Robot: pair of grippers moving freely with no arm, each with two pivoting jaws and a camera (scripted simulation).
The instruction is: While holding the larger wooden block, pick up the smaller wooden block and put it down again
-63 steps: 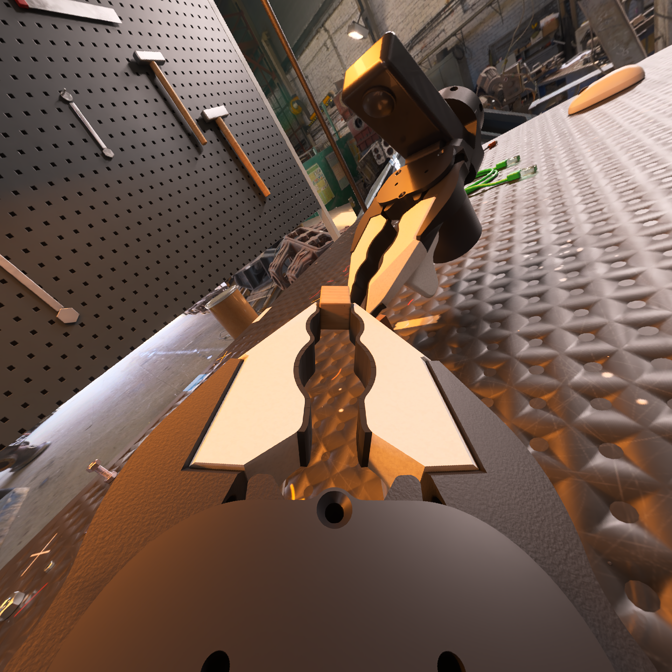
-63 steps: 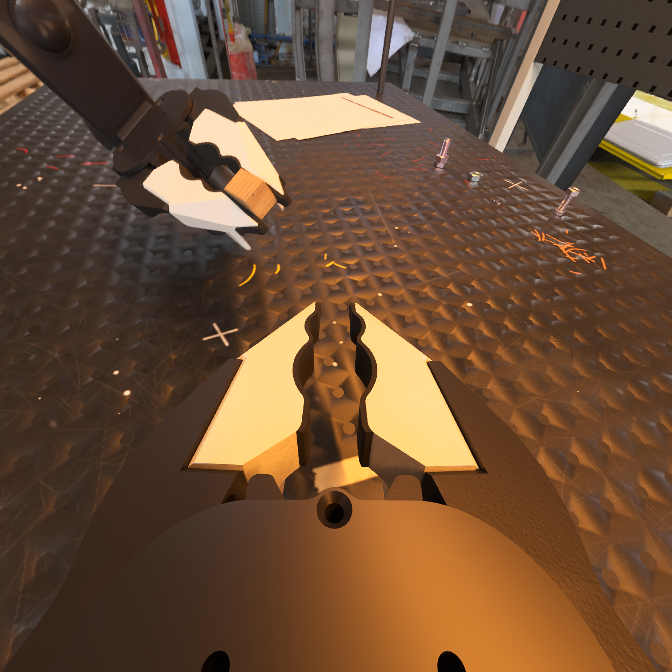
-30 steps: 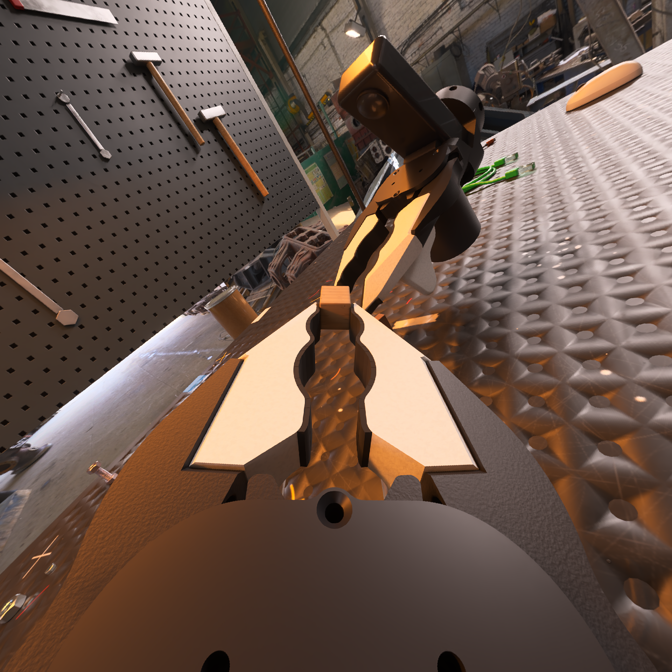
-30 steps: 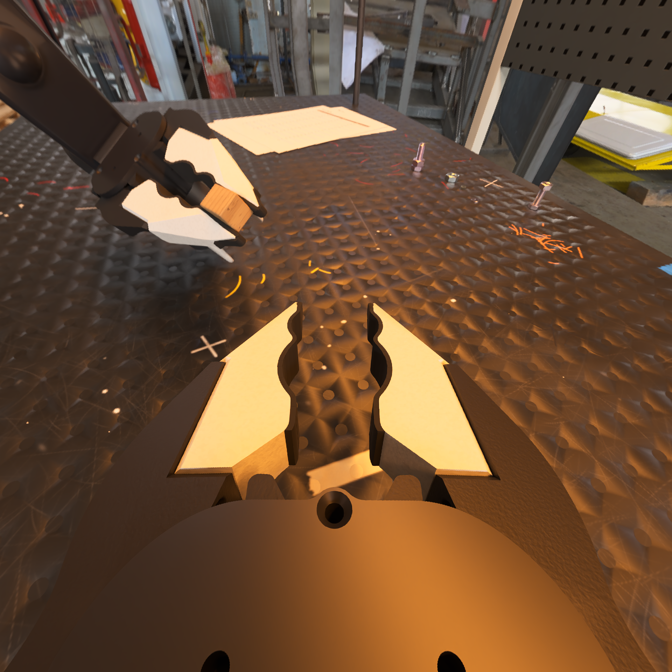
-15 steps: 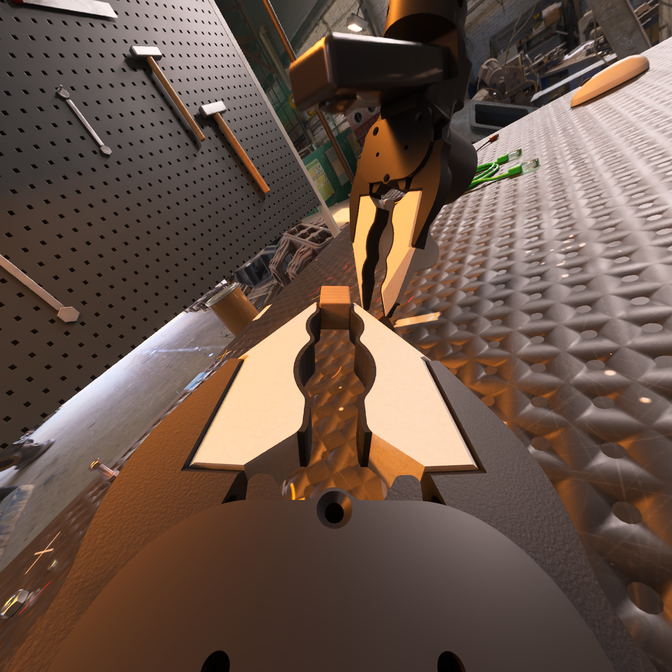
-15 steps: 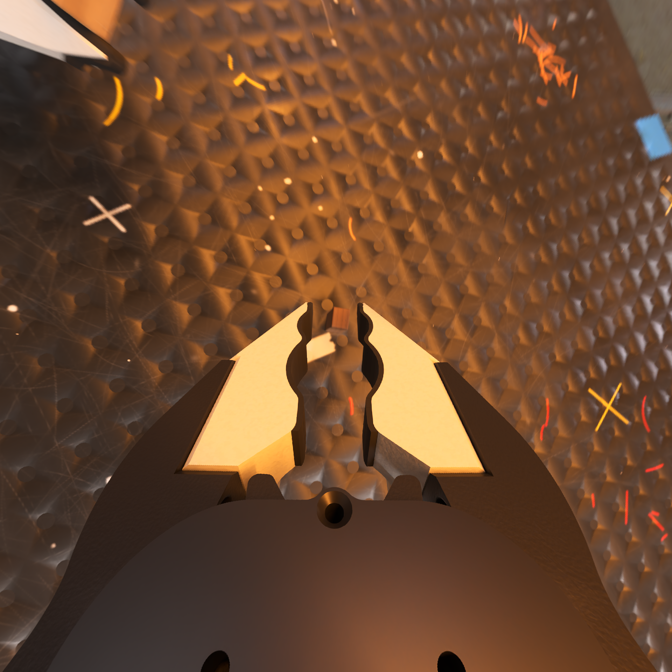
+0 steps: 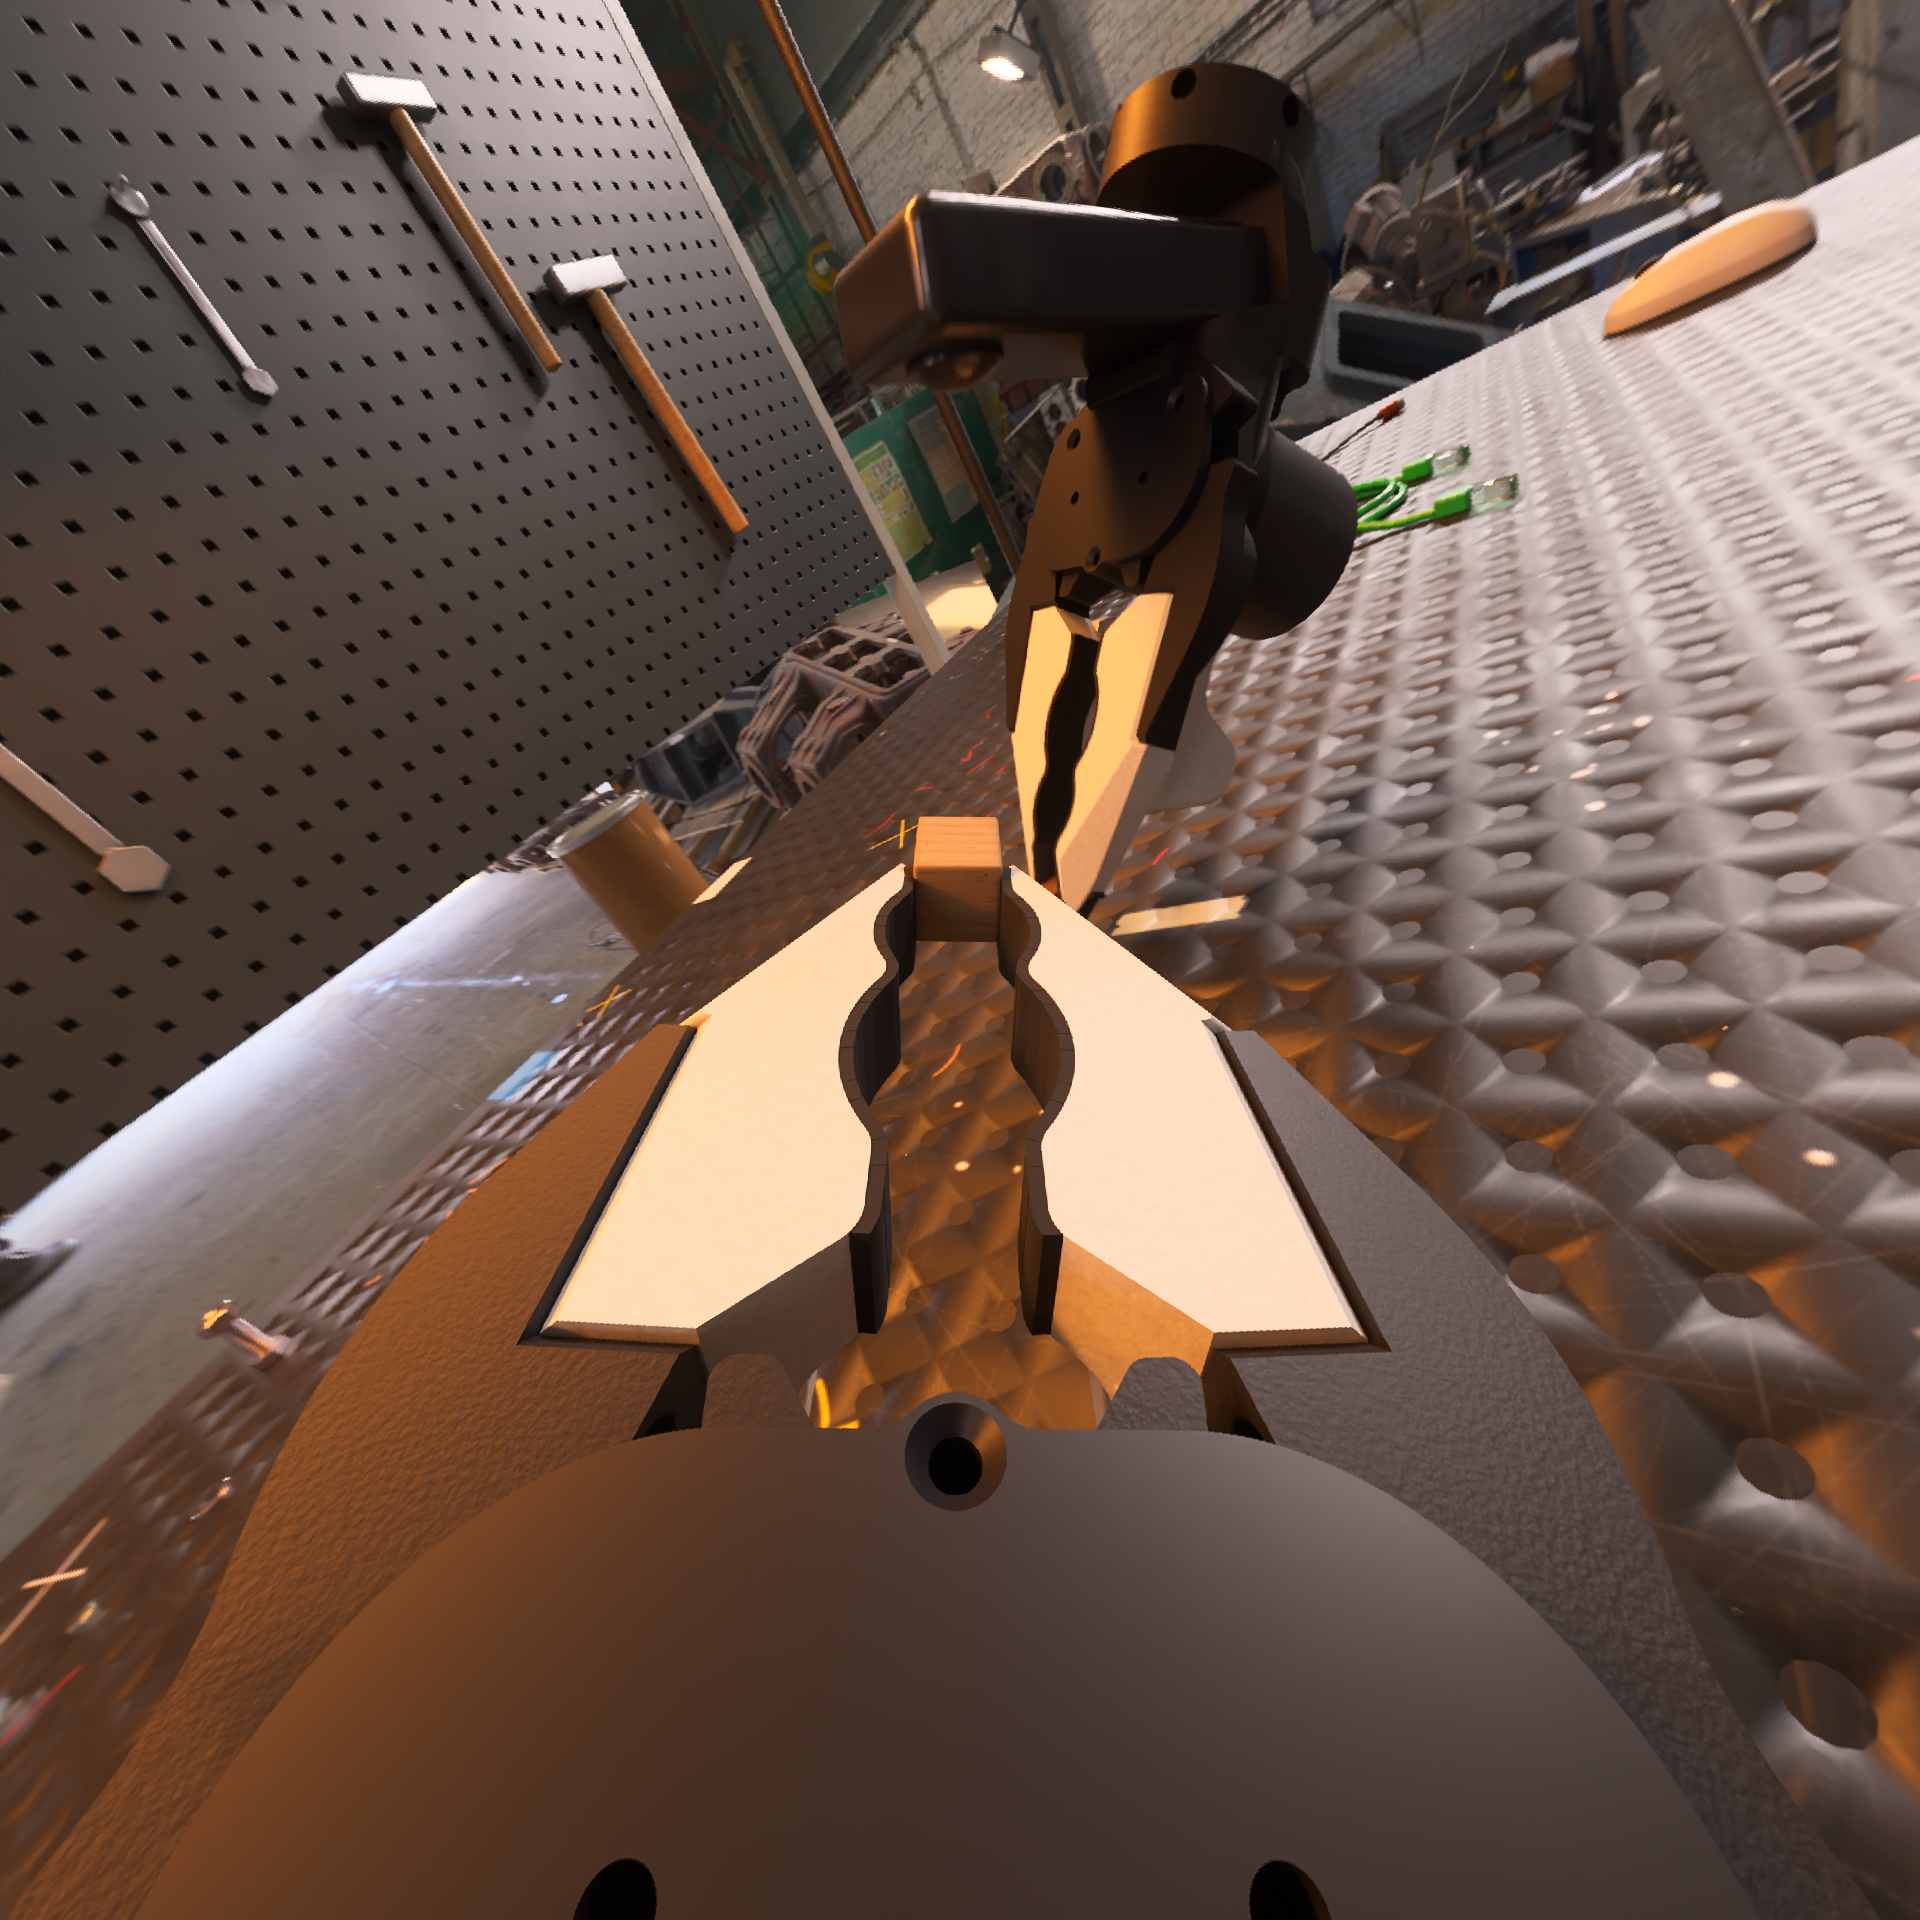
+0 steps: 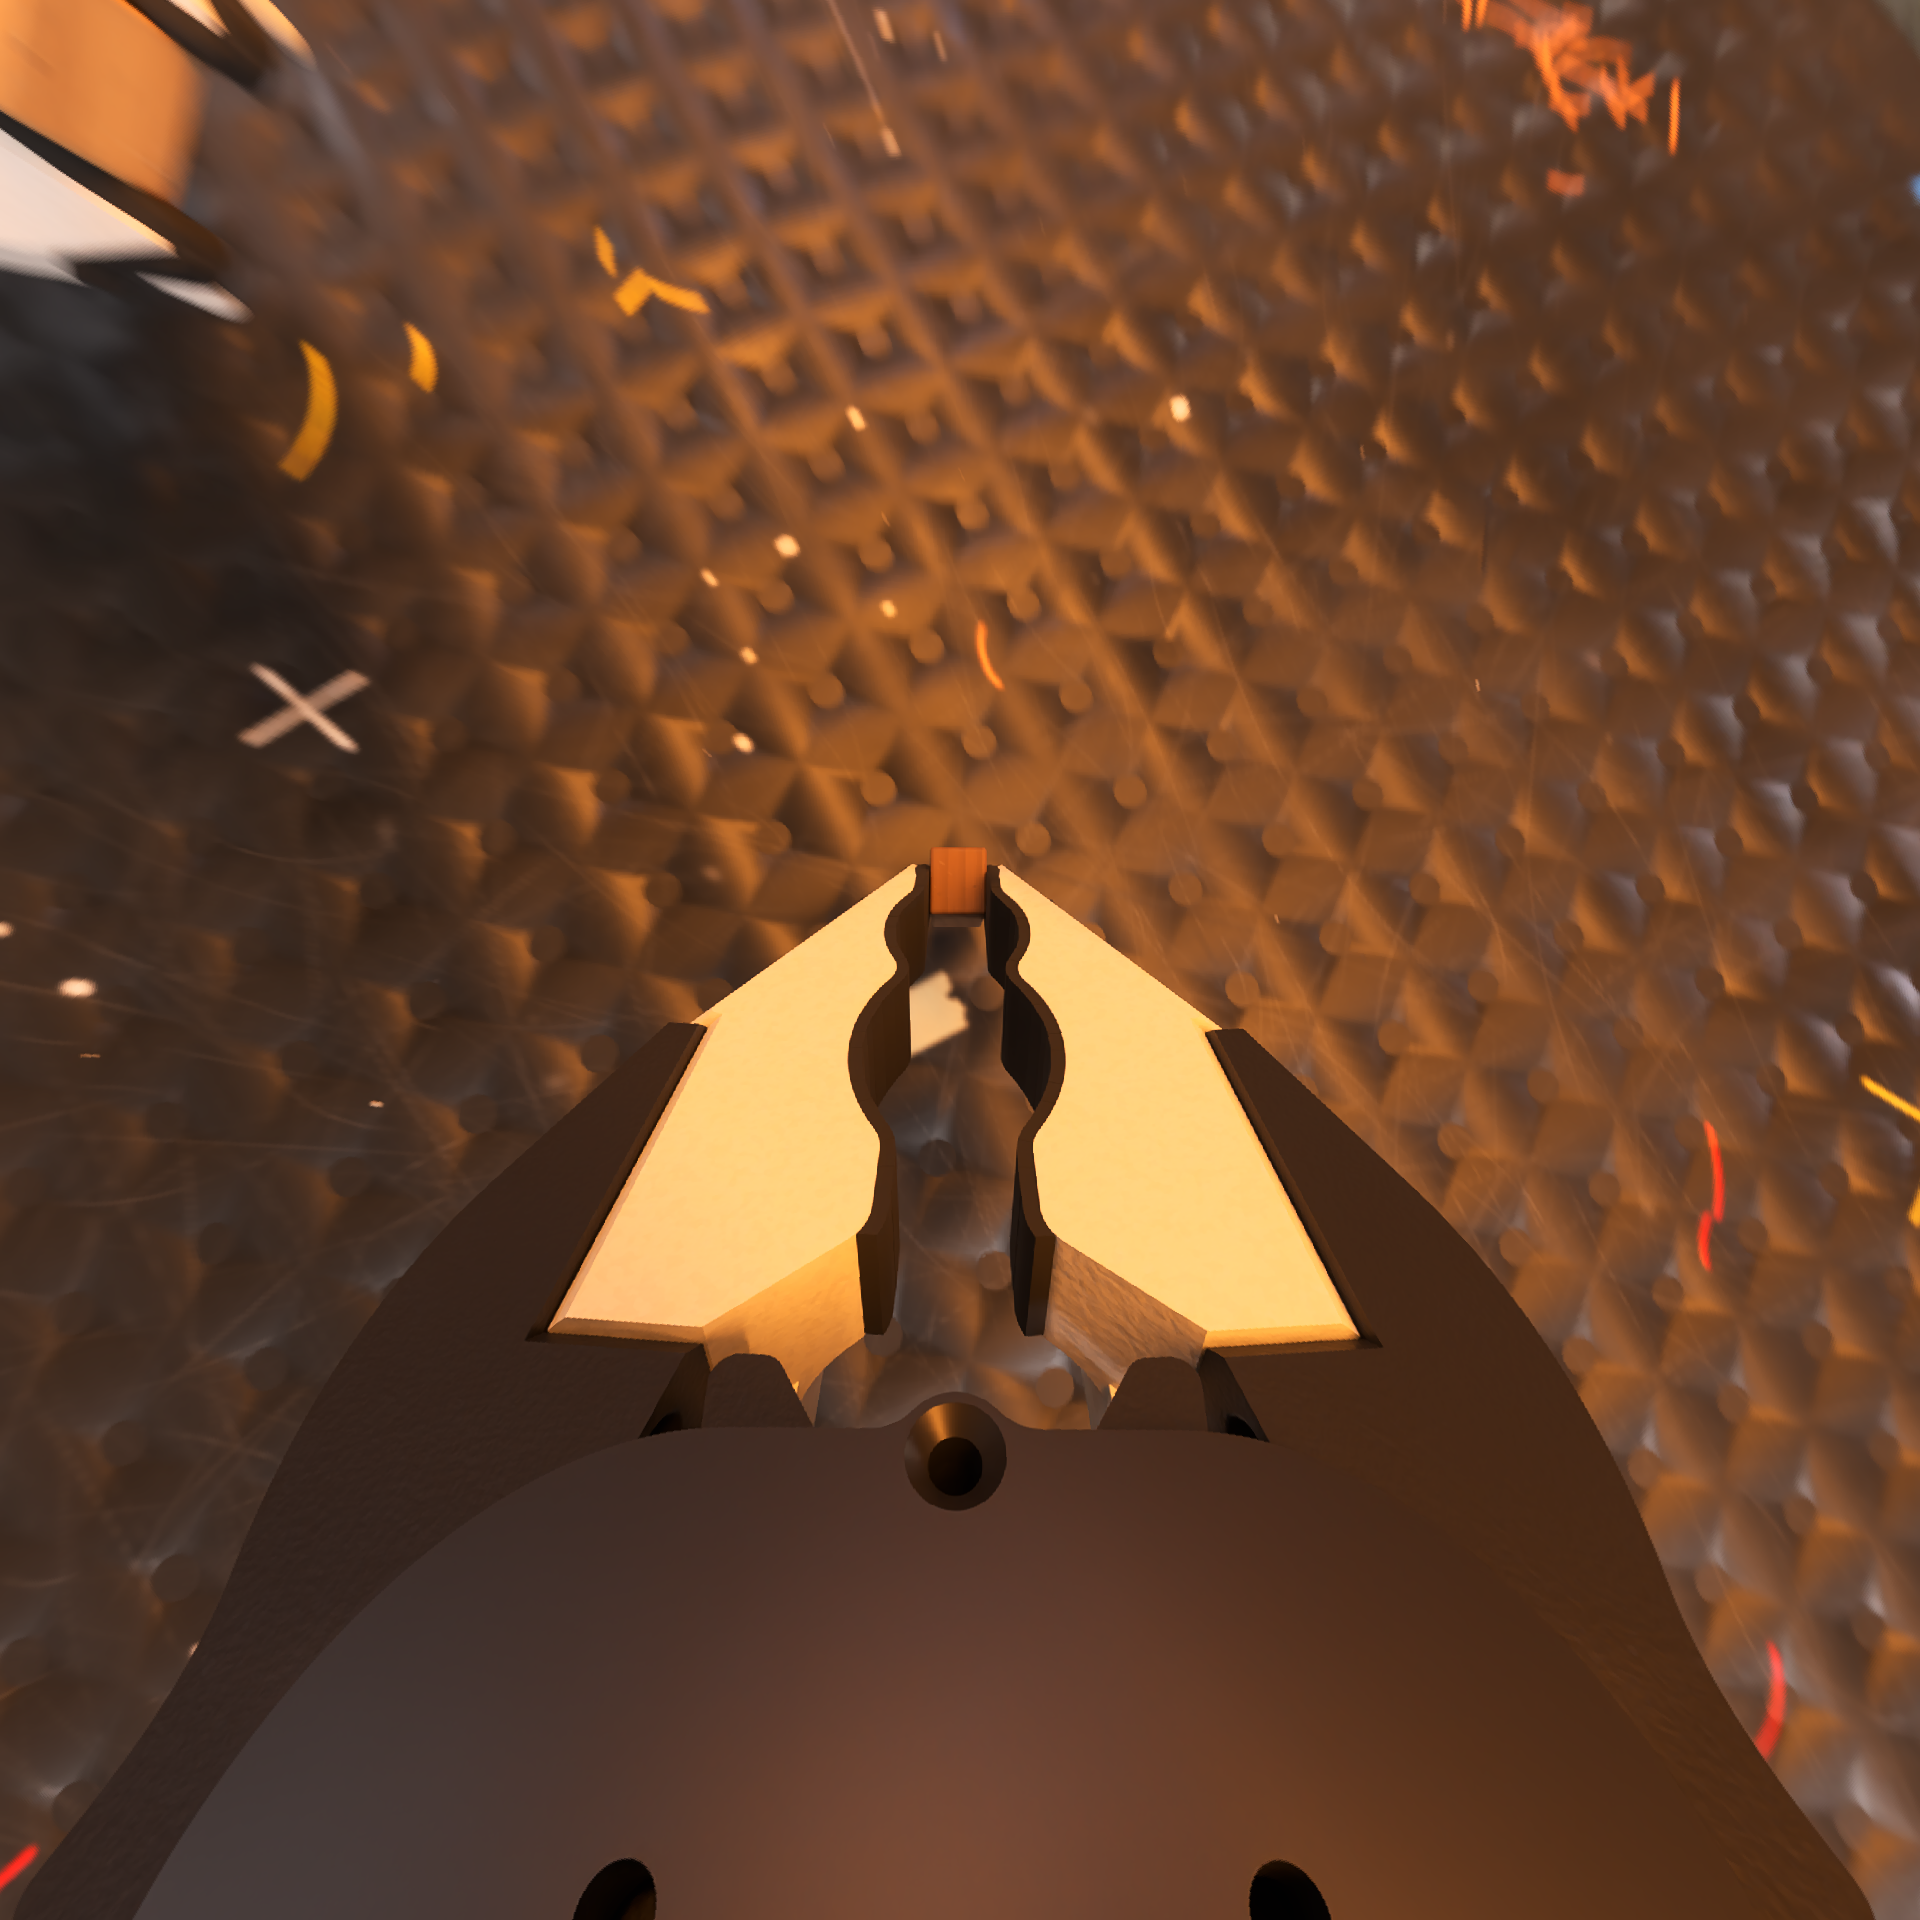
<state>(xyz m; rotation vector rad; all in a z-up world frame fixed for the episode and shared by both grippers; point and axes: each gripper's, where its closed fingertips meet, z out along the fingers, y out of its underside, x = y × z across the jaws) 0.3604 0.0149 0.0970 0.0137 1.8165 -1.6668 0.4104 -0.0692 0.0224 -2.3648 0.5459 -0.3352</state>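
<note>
My left gripper (image 7: 956, 883) is shut on the larger wooden block (image 7: 956, 896), held at its fingertips just above the studded metal table (image 7: 1558, 935). My right gripper (image 8: 957, 896) points steeply down at the table (image 8: 1351, 623). Its fingertips are closed on the sides of the smaller wooden block (image 8: 957, 878), an orange cube, close to the surface. In the left wrist view the right gripper (image 7: 1062, 888) stands just right of my left fingertips, and the small block is hidden there. The left gripper (image 8: 114, 197) with its block (image 8: 94, 104) shows blurred at the top left of the right wrist view.
A black pegboard (image 7: 312, 623) with hammers (image 7: 644, 384) and a wrench stands along the table's left side. A brown cylinder (image 7: 623, 883), green cables (image 7: 1423, 488), a flat wooden oval (image 7: 1704, 270) and a bolt (image 7: 244, 1335) lie around. A white cross (image 8: 304, 710) marks the table.
My right gripper tipped from level to pointing down, came down over the smaller block and closed its fingers on it. My left gripper kept still with the larger block.
</note>
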